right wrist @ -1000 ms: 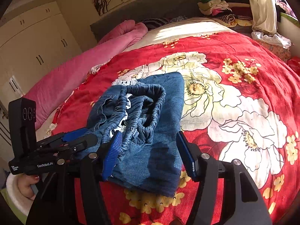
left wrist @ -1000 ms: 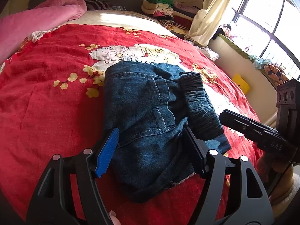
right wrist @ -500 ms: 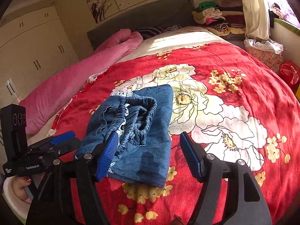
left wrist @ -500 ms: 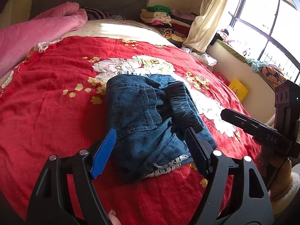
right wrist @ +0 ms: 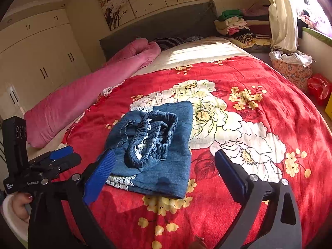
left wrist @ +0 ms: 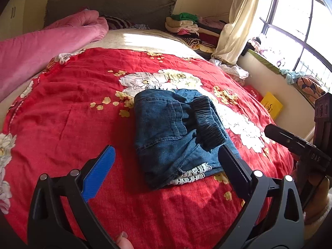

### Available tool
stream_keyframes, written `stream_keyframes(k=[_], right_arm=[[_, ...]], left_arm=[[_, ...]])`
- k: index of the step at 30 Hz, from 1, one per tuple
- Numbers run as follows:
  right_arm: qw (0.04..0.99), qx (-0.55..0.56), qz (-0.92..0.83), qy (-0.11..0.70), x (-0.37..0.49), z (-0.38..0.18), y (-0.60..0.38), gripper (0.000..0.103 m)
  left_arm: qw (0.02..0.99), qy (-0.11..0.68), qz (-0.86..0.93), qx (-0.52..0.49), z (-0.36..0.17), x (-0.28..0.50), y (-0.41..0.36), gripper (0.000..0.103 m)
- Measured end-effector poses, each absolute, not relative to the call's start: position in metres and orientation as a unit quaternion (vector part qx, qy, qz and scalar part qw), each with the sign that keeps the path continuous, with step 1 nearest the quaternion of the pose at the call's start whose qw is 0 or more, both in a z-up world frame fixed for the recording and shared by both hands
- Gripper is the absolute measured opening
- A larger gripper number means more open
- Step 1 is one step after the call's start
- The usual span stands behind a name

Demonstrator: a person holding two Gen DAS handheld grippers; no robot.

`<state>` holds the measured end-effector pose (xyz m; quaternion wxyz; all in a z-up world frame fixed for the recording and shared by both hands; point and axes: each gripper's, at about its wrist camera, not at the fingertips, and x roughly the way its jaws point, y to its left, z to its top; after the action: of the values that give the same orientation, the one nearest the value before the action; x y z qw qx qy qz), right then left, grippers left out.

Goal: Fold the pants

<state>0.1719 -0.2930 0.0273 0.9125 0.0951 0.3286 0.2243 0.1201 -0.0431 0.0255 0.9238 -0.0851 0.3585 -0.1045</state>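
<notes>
Pants [left wrist: 176,132] folded, waistband toward the right gripper [right wrist: 166,172]; both grippers' fingers apart.

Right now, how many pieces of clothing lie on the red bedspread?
1: the folded denim pants, near the middle of the red bedspread, on its white flower print. Anything under them would be hidden.

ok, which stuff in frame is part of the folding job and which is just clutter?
Job:
- folded denim pants on the red floral bedspread
- left gripper, right gripper, both open, nothing between the jaws

Lying about:
- pink quilt
- stack of clothes by the headboard
- yellow box
- red bag
</notes>
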Motion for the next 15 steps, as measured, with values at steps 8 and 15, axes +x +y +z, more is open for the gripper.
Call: stream_keyframes(k=[8, 15], right_arm=[[0.919, 0.078, 0.214, 0.321, 0.153, 0.029, -0.295, 0.098], [0.921, 0.07, 0.21, 0.321, 0.137, 0.029, -0.291, 0.098]], left_arm=[[0.929, 0.352, -0.088, -0.07, 0.031, 0.1, -0.044, 0.093], [0.93, 0.353, -0.082, -0.066, 0.03, 0.084, -0.048, 0.093]])
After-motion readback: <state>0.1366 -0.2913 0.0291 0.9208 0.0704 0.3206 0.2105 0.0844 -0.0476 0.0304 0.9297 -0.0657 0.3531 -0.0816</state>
